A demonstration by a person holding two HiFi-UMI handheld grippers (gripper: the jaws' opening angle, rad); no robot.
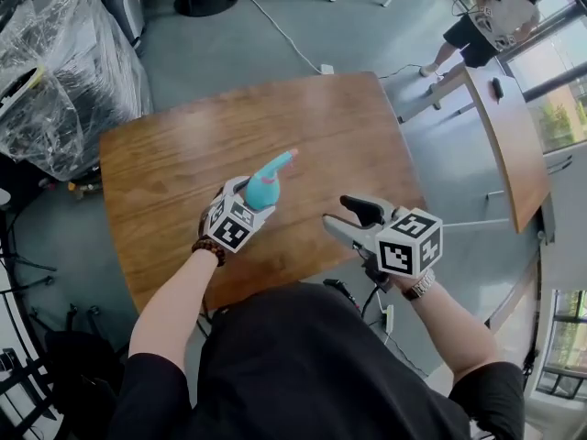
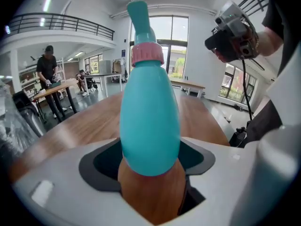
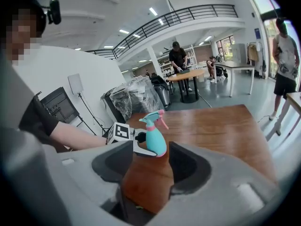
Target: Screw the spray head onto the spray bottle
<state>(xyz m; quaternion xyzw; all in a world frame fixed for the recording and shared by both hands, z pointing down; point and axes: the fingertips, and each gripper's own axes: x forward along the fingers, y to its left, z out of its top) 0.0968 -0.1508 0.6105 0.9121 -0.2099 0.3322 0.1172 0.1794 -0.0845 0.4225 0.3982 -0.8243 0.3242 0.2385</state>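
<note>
Teal spray bottle [image 1: 262, 191] vertical, head-up

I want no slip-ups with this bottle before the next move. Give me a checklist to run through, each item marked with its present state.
1. Left gripper grips the spray bottle: ok, its jaws are closed on the lower body.
2. Spray head sits on the bottle's neck: ok, it is on top, above the pink collar.
3. Collar screwed fully tight: cannot tell, the thread is hidden.
4. Right gripper is free: ok, its jaws stand apart with nothing between them, away from the bottle.
5. Table has a spot to set the bottle down: ok, bare wood shows beneath it.
</note>
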